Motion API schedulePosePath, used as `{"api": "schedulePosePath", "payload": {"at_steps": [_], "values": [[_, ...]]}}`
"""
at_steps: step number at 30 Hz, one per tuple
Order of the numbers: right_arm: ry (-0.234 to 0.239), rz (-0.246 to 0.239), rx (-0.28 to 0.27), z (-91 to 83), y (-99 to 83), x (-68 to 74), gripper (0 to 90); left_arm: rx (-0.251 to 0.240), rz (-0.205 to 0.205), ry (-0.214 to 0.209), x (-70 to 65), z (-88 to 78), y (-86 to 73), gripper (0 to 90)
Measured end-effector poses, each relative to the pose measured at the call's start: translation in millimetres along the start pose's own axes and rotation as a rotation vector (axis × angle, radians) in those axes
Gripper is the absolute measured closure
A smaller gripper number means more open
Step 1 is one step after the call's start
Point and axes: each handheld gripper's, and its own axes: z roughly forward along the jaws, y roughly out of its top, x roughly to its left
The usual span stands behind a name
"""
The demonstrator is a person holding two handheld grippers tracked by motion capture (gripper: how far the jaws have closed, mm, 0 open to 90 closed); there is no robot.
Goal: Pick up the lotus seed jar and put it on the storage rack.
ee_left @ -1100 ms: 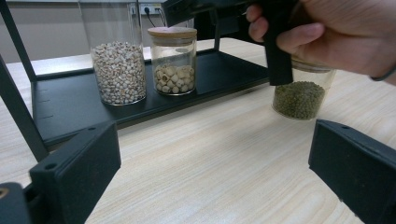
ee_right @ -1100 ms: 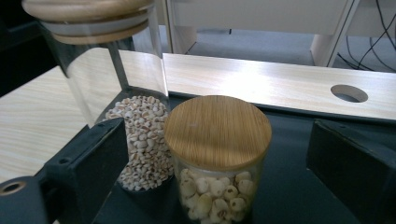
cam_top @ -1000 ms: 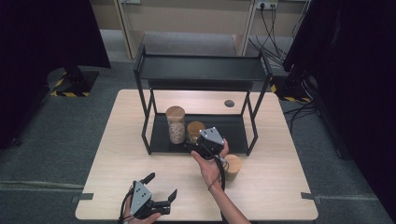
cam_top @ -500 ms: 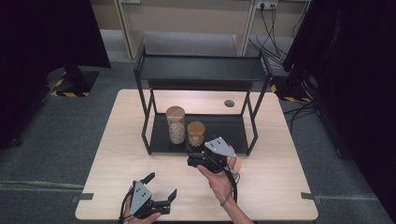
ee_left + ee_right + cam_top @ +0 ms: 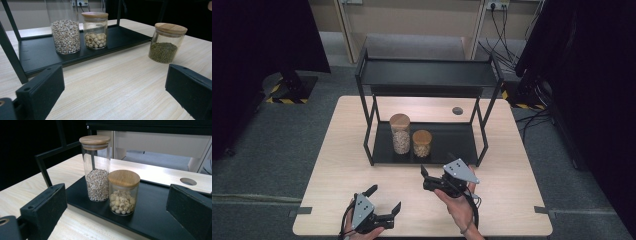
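Glass short jar [image 5: 124, 192] stands on the rack's bottom shelf [image 5: 155, 220], touching the tall jar [image 5: 95, 167]; right gripper [image 5: 426, 178] just before it, jaws spread, empty; left gripper [image 5: 384, 206] spread too

light wood table [image 5: 337, 200], round cable hole [image 5: 457, 110] near far edge, right of centre. grey carpet floor [image 5: 272, 150] all round. black curtains: left [image 5: 257, 40], right [image 5: 592, 75]. yellow-black striped stand base [image 5: 292, 90] on floor, far left, at foot of left curtain. wall socket [image 5: 493, 5] at top, dark cables [image 5: 502, 30] hanging from it to floor. beige panel [image 5: 412, 20] behind.
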Motion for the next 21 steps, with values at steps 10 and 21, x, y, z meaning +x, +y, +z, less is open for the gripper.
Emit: {"api": "schedulePosePath", "payload": {"at_steps": [10,21], "values": [[0.031,0.017,-0.030,-23.3,-9.3,-5.8,3.5,0.000,0.001,0.001,-0.4,0.0,0.0,1.6],[0.009,0.016,-0.036,-51.0,-25.3,-14.8,3.5,0.000,0.001,0.000,-0.9,-0.2,-0.1,1.6]]}}
